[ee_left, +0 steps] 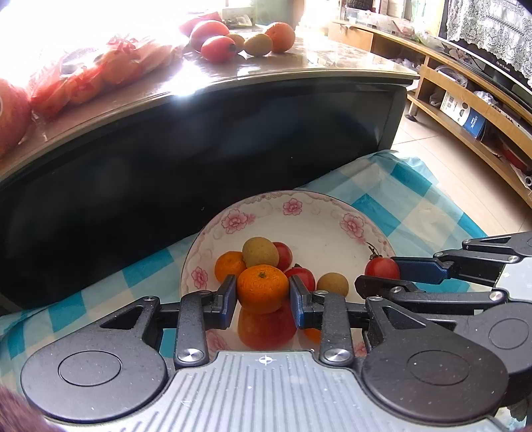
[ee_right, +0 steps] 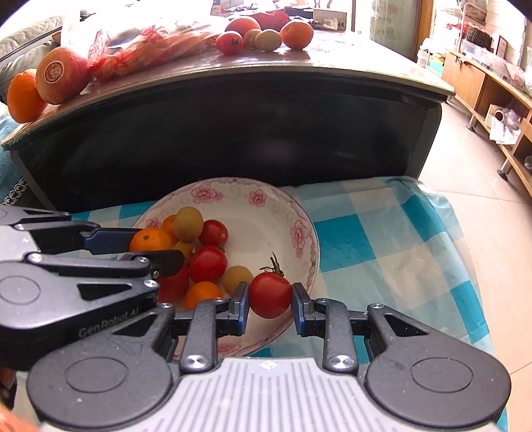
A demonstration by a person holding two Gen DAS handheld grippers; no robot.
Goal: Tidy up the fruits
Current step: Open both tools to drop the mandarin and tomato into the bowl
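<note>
Left wrist: fingers [ee_left: 229, 292] around tangerine [ee_left: 262, 288]

- A dark, glossy cabinet-like table [ee_right: 232, 133] with a pale stone-patterned top fills the middle.
- Strong daylight washes out the far left side.
- A blue-and-white checked cloth [ee_right: 382, 239] covers a lower surface in front.
- Beige floor tiles [ee_right: 472, 172] lie to the right.
- Low wooden shelving [ee_left: 465, 109] lines the right wall.
- A lace cloth [ee_left: 492, 30] hangs above the shelving.

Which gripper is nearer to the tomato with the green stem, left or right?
Right. The right gripper holds the stemmed tomato between its fingers; the left gripper sits beside it, gripping a mandarin.
</note>
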